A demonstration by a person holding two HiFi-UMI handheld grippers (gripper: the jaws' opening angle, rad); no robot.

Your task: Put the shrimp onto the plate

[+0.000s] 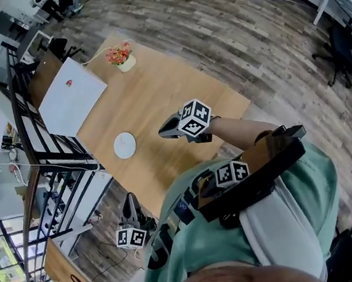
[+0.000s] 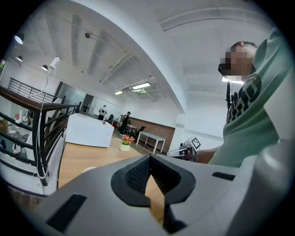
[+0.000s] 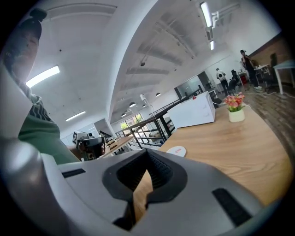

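Observation:
A white round plate [image 1: 125, 144] lies near the left edge of the wooden table [image 1: 158, 89], and the right gripper view has this plate [image 3: 176, 150] just beyond the jaws. No shrimp can be made out in any view. My right gripper [image 1: 163, 131] hovers over the table a little right of the plate, shut and empty, and its own view shows the right gripper [image 3: 147, 151] with jaws together. My left gripper [image 1: 130, 200] hangs low beside the table's near edge, over the floor. Its jaws meet with nothing between them, as the left gripper [image 2: 150, 157] shows in its own view.
A small pot of flowers [image 1: 122, 55] stands at the table's far end, with a large white box [image 1: 70, 98] to its left. A black railing [image 1: 33, 132] runs along the table's left side. My green-shirted torso fills the lower head view. People stand far off across the room.

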